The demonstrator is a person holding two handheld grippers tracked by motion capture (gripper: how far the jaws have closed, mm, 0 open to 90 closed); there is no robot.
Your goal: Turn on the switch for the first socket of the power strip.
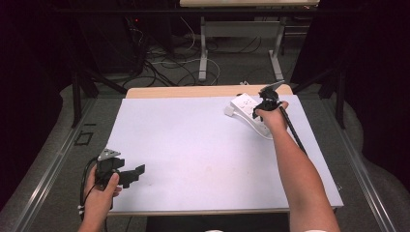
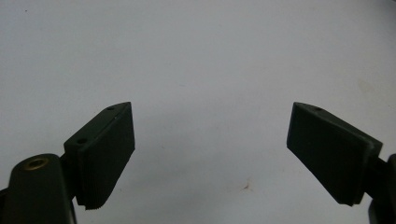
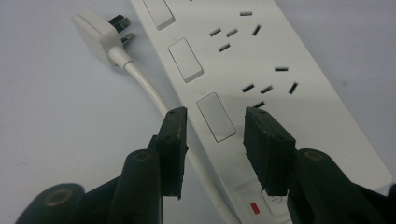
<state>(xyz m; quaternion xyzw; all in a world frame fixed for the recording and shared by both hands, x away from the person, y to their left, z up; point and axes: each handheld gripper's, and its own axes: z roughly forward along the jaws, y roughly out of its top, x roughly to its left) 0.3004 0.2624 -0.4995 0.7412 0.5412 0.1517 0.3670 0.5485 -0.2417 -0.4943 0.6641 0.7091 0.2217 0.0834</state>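
White power strip point(image 3: 280, 79) just under the released right tongs point(image 3: 215, 135) — left tongs point(image 2: 210, 144) released, well apart

A power strip point(image 1: 250, 114) lies on the desk point(image 1: 193, 145) near its far right corner, running slantwise from the far edge toward the right edge. Its plug point(image 1: 228, 110) rests on the desk just beside the strip's left side, with the cord point(image 3: 154, 95) running along that same side. The right tongs point(image 1: 265, 104) sit over the strip's middle. The left tongs point(image 1: 137, 172) hang above the near left corner, well apart from the strip.
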